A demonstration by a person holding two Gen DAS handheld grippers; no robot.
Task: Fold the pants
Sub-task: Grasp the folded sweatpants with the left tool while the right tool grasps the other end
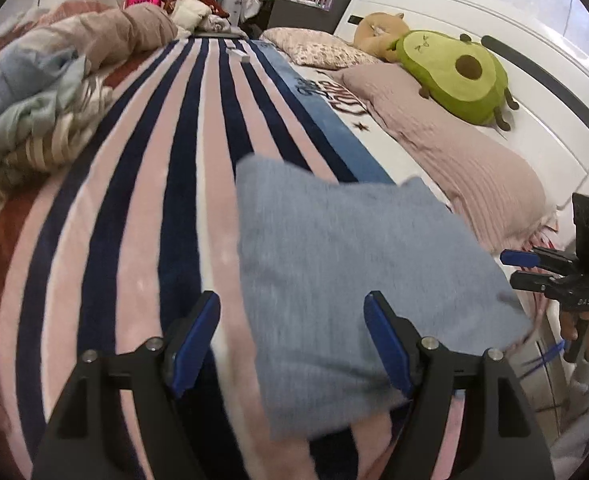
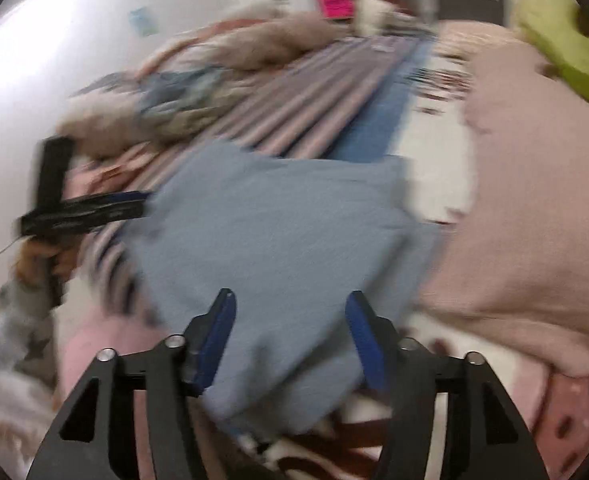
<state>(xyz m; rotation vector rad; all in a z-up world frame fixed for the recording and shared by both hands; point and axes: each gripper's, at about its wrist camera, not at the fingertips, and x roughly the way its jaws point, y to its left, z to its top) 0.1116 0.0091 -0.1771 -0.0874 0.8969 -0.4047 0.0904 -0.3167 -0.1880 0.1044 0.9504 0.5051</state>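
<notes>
The pants (image 1: 346, 272) are light blue-grey and lie folded into a compact rectangle on the striped blanket (image 1: 134, 208). My left gripper (image 1: 292, 340) is open and empty, its blue pads just above the near edge of the pants. My right gripper (image 2: 290, 340) is open and empty, above the near end of the pants (image 2: 278, 232); this view is blurred by motion. The right gripper also shows at the right edge of the left wrist view (image 1: 522, 272), off the pants. The left gripper shows at the left of the right wrist view (image 2: 134, 204), beside the pants' edge.
A heap of crumpled bedding (image 1: 42, 92) lies at the left. A pink knitted pillow (image 1: 466, 160) and an avocado plush (image 1: 454, 72) lie at the right by the white headboard (image 1: 494, 40). Clutter and shelves stand at the far end.
</notes>
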